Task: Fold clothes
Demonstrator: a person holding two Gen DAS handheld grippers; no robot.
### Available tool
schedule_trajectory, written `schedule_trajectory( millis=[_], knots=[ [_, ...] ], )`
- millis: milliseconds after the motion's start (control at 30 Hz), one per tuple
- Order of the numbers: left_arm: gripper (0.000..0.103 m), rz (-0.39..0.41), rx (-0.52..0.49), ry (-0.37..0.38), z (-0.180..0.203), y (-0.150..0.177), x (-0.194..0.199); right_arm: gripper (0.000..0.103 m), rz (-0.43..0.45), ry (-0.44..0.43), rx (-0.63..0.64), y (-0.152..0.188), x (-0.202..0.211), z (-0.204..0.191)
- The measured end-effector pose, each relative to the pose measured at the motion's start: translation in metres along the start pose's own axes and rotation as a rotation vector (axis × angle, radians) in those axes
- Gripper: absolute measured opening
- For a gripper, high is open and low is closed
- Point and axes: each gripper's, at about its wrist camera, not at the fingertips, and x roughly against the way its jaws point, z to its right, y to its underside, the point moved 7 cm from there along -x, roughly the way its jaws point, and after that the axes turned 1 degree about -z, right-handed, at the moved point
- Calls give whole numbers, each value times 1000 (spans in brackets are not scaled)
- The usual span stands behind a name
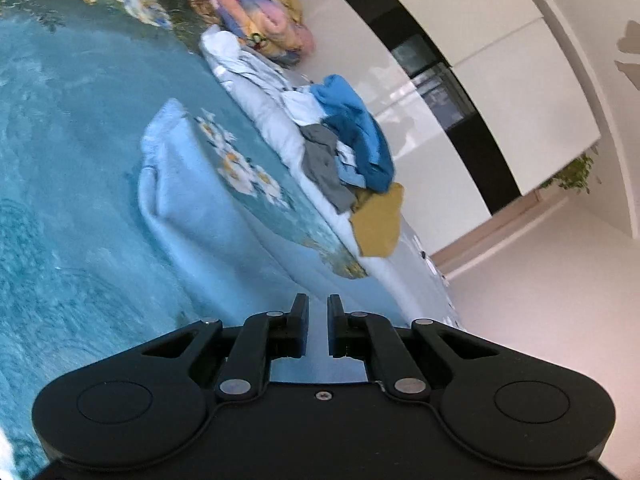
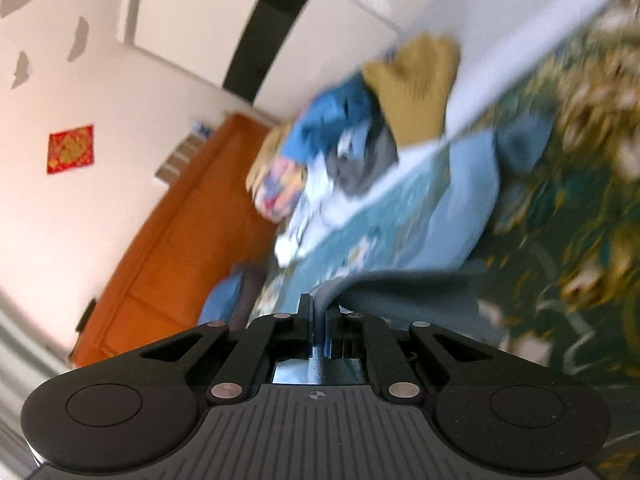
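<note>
1. The left gripper [image 1: 318, 312] hangs over a bed covered by a teal floral bedspread [image 1: 60, 140]; its jaws stand a little apart with nothing between them.
2. Just beyond the left gripper, in the middle of the bed, lies a pale blue garment [image 1: 192, 208], spread flat with one rounded, rolled edge on its left side.
3. Farther off, along the right edge of the bed, a heap of unfolded clothes rests on a white sheet [image 1: 276, 132]: a bright blue garment [image 1: 356, 128] on top, a grey one [image 1: 324, 164] beside it, and a mustard-yellow one [image 1: 378, 224] nearest the camera.
4. At the far end of the bed sits a rolled multicoloured blanket [image 1: 260, 20].
5. The right gripper [image 2: 319, 312] has its jaws pressed together on a fold of blue-grey cloth [image 2: 400, 292], which trails off to the right over the bedspread; this view is heavily blurred.
6. In the right wrist view the same heap shows far off, and a pale blue garment lies between it and the gripper.
7. An orange-brown wooden door [image 2: 180, 232] stands at left, with a red square decoration [image 2: 71, 149] on the pale wall.
</note>
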Motion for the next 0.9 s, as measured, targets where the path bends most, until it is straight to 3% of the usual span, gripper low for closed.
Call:
schedule_trajectory(
  millis=[133,300,400,533,633,733,800,900],
  knots=[
    [6,-24,-13,-21,0,5,-2,4,67,20,66,-13,19,-13],
    [6,-67,-8,-75,-11,17,-8,4,5,173,66,-17,-27,13],
    [6,-95,-13,-121,-21,25,-9,4,-42,231,38,-12,-69,31],
    [6,-133,-5,-181,-36,33,-18,6,-150,237,-54,4,-119,51],
    [6,-164,-10,-221,-43,37,-23,9,-251,267,-16,20,-138,53],
    [12,-189,-11,-231,-47,42,-27,21,-282,235,8,21,-131,44],
    [16,-205,-12,-238,-50,46,-29,35,-245,214,29,8,-110,42],
    [19,-237,-15,-245,-52,52,-37,37,-172,211,68,-12,-76,44]
  ],
)
